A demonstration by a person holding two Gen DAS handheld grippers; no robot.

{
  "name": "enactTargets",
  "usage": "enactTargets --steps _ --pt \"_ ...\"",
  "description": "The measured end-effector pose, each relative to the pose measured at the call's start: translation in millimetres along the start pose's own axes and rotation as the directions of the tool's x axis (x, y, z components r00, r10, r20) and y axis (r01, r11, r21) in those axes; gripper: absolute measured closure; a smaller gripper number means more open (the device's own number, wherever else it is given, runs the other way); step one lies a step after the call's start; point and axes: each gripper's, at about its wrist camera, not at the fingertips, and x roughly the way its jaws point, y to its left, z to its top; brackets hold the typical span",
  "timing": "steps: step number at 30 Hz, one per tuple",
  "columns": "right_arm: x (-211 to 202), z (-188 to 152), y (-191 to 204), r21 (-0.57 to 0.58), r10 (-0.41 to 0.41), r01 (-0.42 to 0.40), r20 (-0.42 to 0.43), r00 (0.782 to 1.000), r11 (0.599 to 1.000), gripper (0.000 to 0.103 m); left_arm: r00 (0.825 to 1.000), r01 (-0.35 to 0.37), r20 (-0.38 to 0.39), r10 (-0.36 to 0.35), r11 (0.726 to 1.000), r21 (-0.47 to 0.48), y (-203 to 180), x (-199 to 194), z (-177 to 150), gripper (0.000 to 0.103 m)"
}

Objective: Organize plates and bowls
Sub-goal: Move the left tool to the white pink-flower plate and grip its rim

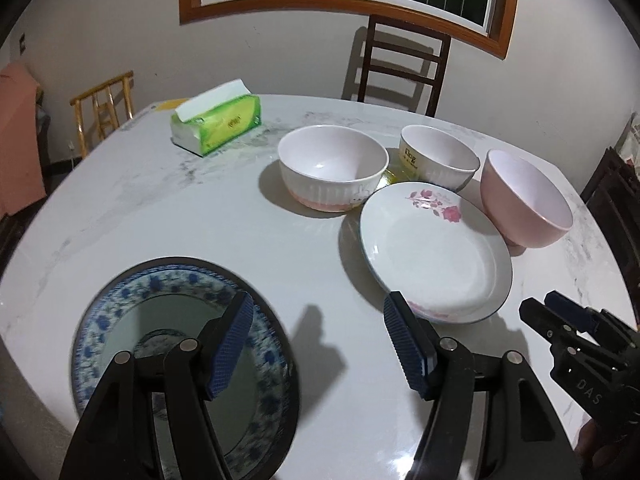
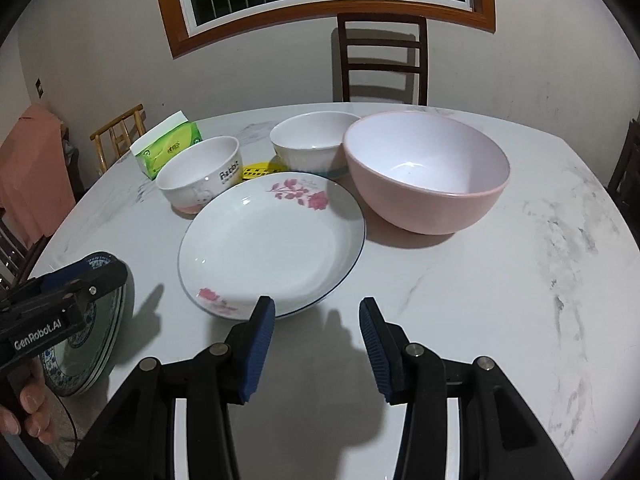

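Note:
A white plate with pink roses (image 1: pixel 436 256) (image 2: pixel 272 240) lies mid-table. Behind it stand a white rabbit bowl (image 1: pixel 332 168) (image 2: pixel 200 180), a white-and-yellow bowl (image 1: pixel 438 156) (image 2: pixel 312 144) and a large pink bowl (image 1: pixel 528 200) (image 2: pixel 426 172). A blue-patterned plate (image 1: pixel 120 320) (image 2: pixel 86 344) lies at the near left edge. My left gripper (image 1: pixel 320 344) is open, its left finger over the blue plate, holding nothing. My right gripper (image 2: pixel 318 344) is open and empty, just in front of the rose plate's near rim; it also shows in the left wrist view (image 1: pixel 560 316).
A green tissue pack (image 1: pixel 216 124) (image 2: pixel 168 150) lies at the back left of the white marble table (image 2: pixel 500 300). A yellow sticker (image 2: pixel 260 170) lies between the bowls. Dark wooden chairs (image 2: pixel 382 60) stand behind and at the right; a bamboo chair (image 1: pixel 104 108) stands at the left.

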Motion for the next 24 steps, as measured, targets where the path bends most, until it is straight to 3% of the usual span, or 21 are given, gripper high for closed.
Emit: enactTargets --steps 6,24 --pt "17 12 -15 0.021 -0.003 0.003 -0.003 1.0 1.0 0.058 0.999 0.045 -0.02 -0.046 0.999 -0.022 -7 25 16 0.039" --pt "81 37 -39 0.073 0.039 -0.034 -0.061 0.997 0.997 0.059 0.992 0.087 -0.094 -0.084 0.996 0.026 -25 86 37 0.043"
